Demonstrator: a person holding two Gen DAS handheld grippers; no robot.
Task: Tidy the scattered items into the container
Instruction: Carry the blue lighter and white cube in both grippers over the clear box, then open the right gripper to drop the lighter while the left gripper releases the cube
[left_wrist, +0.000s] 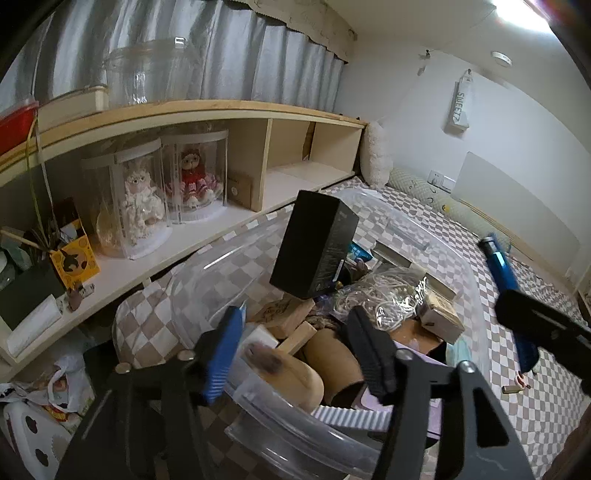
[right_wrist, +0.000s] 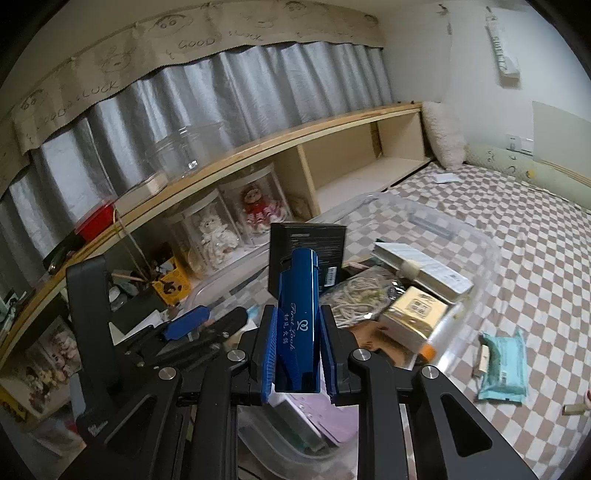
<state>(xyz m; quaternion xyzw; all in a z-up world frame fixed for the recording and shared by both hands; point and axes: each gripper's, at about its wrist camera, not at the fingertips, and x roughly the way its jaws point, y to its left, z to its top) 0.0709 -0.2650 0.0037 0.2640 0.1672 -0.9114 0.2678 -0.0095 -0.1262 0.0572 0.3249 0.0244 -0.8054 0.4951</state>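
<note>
A clear plastic bin (left_wrist: 476, 288) on the checkered bed holds several items: a tilted black box (left_wrist: 314, 243), a bag of white cord (left_wrist: 384, 299), wooden blocks and a cardboard tube. My left gripper (left_wrist: 295, 354) hangs open and empty over the bin's near end. My right gripper (right_wrist: 297, 354) is shut on a blue metallic box (right_wrist: 297, 314) with script lettering, held upright over the bin (right_wrist: 484, 254). The same blue box shows at the right of the left wrist view (left_wrist: 502, 262). The black box (right_wrist: 325, 251) stands just behind it.
A teal wipes packet (right_wrist: 504, 365) and a small brass-coloured object (right_wrist: 574, 408) lie on the bedcover right of the bin. A wooden shelf (left_wrist: 184, 110) with doll display cases (left_wrist: 162, 188) runs along the left. Bags lie on the floor at lower left (left_wrist: 55, 391).
</note>
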